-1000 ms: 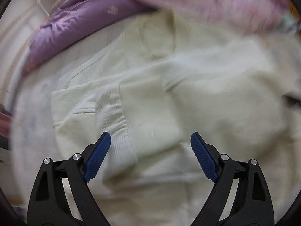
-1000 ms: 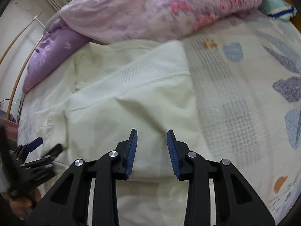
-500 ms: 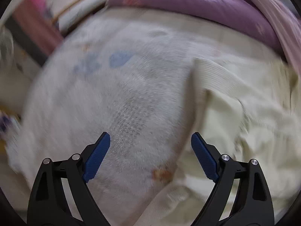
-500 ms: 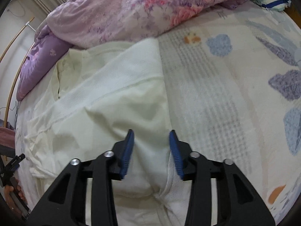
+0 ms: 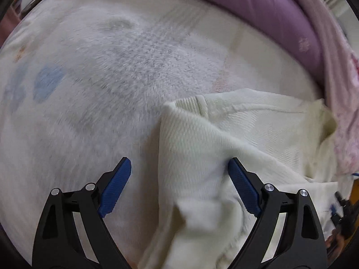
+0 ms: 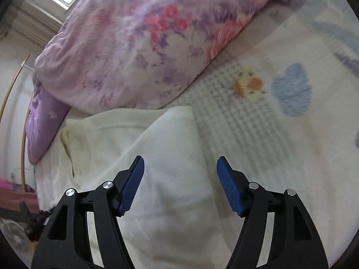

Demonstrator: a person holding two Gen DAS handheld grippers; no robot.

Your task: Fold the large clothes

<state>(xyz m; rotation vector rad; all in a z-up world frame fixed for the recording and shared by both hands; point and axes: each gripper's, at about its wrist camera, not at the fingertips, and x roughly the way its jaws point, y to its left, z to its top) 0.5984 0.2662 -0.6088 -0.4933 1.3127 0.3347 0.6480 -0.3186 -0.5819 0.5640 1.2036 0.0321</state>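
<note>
The cream knit sweater (image 6: 157, 157) lies on the bed (image 6: 280, 157), on a fleecy sheet printed with pale blue shapes and a small orange figure. Its far edge sits just beside the pink floral duvet (image 6: 145, 44), which is heaped along the far side of the bed, with a plain purple pillow (image 6: 42, 125) at the duvet's left end.

The right claw (image 6: 180, 183) is spread wide over the sweater's right part, where a folded panel runs toward the far edge; its left finger is over the knit, its right finger over the garment's border with the sheet. It grips nothing.

In the left wrist view the left claw (image 5: 179, 188) is also wide apart. A ribbed corner of the sweater (image 5: 202, 145) rises between its blue fingers, with the right finger (image 5: 243, 190) against the fabric and the left one over bare sheet (image 5: 89, 112). The purple pillow (image 5: 258, 11) lies far right. This view is blurred.
</note>
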